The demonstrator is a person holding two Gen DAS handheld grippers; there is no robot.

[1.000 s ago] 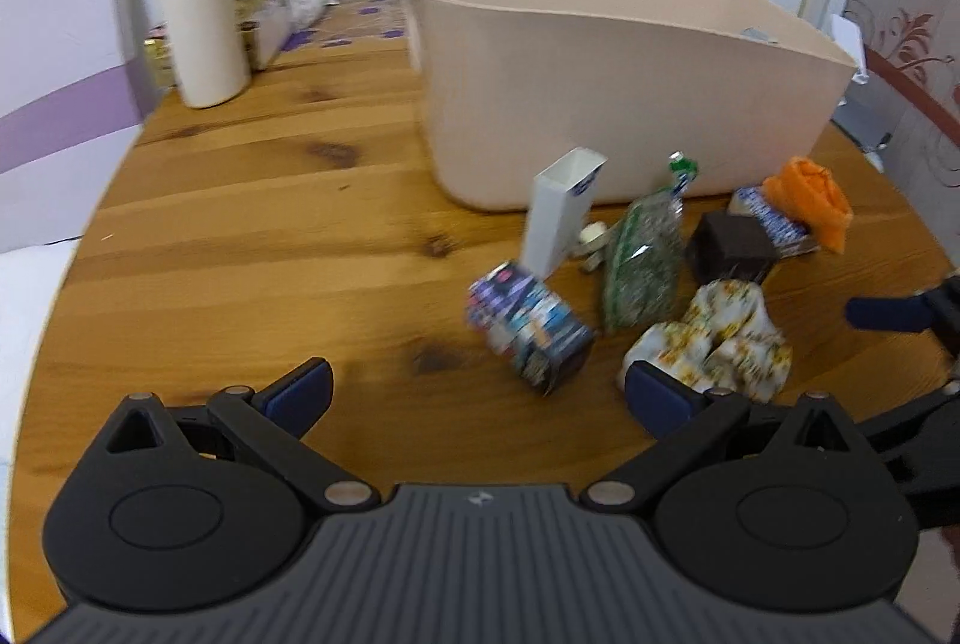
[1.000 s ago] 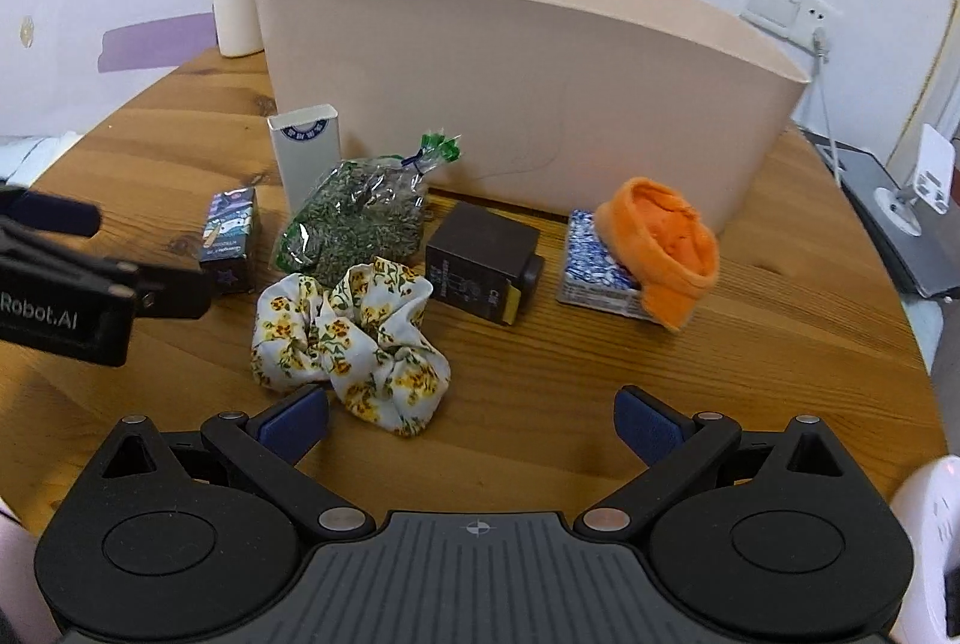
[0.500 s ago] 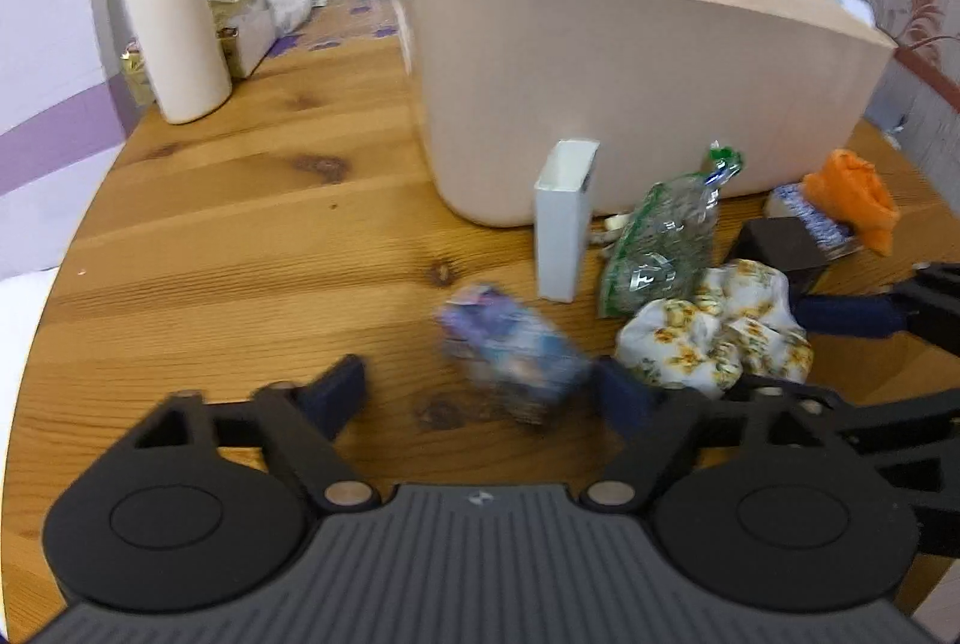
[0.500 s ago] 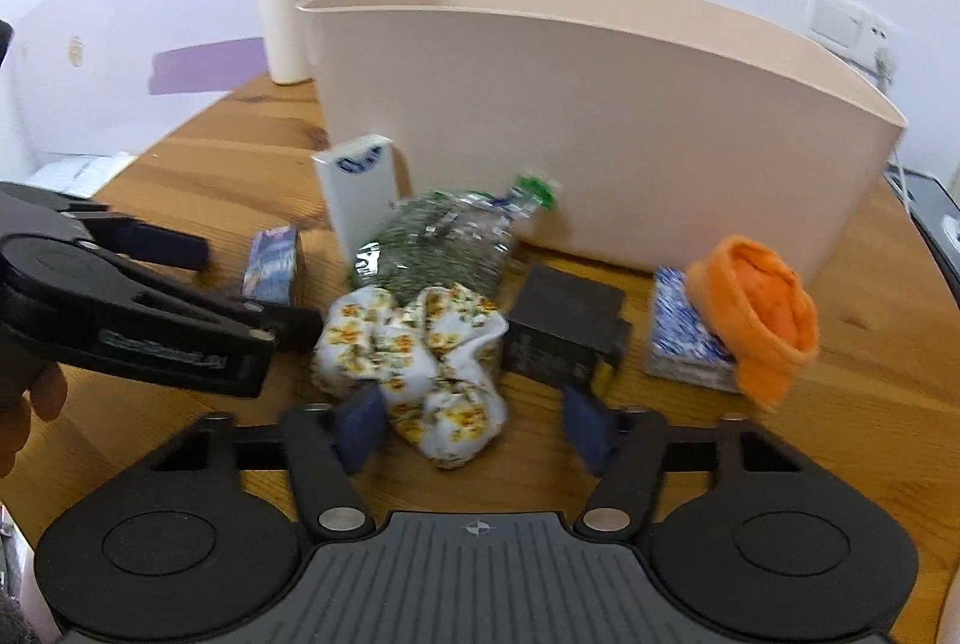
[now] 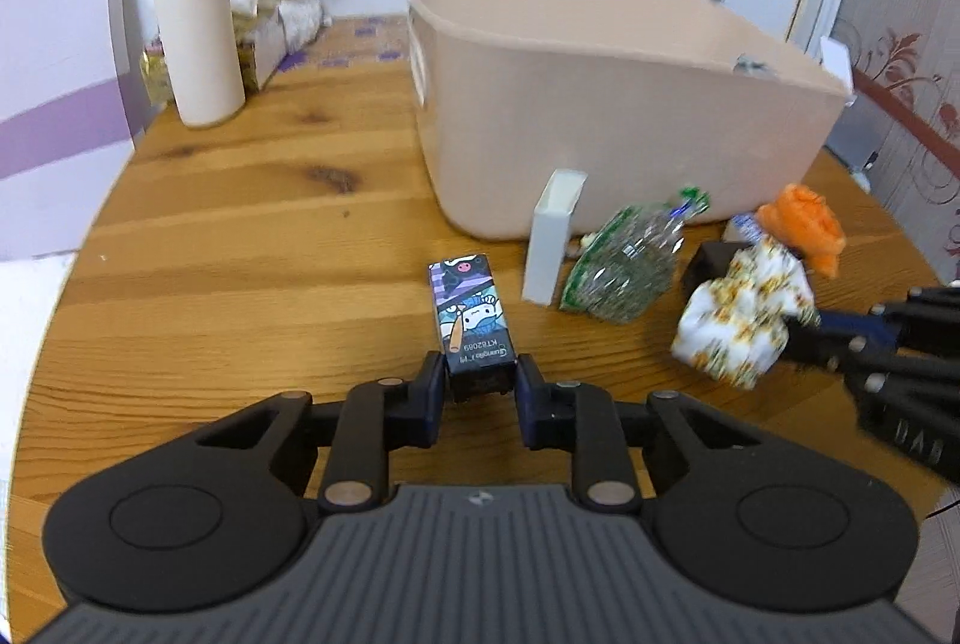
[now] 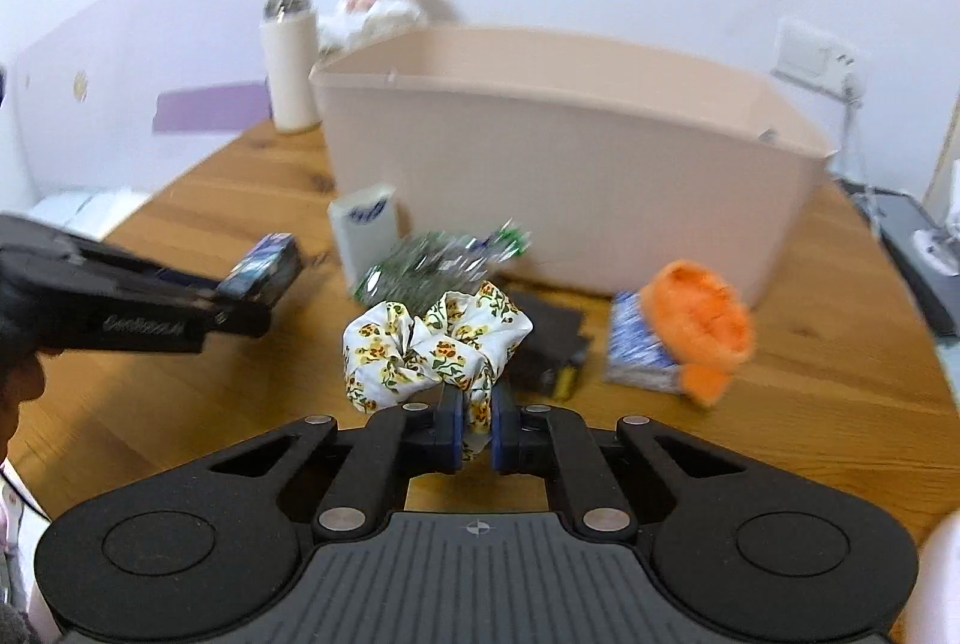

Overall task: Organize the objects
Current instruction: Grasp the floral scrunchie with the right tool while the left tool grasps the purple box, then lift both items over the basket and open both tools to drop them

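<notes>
Your left gripper pinches the stiff, light cartoon box endwise; your right gripper squeezes the soft scrunchie.

The cartoon-printed box bears the only print that reads at all: along its near end, upside down to the left wrist camera, stand a short word that looks like "Guangbo" and the code "KT82069".

On the side of the left hand-held gripper, seen from the right wrist camera, pale raised lettering runs along the black body, too blurred to spell out.

The white carton standing by the bin carries a blue mark near its top; its shape cannot be read as letters.
</notes>
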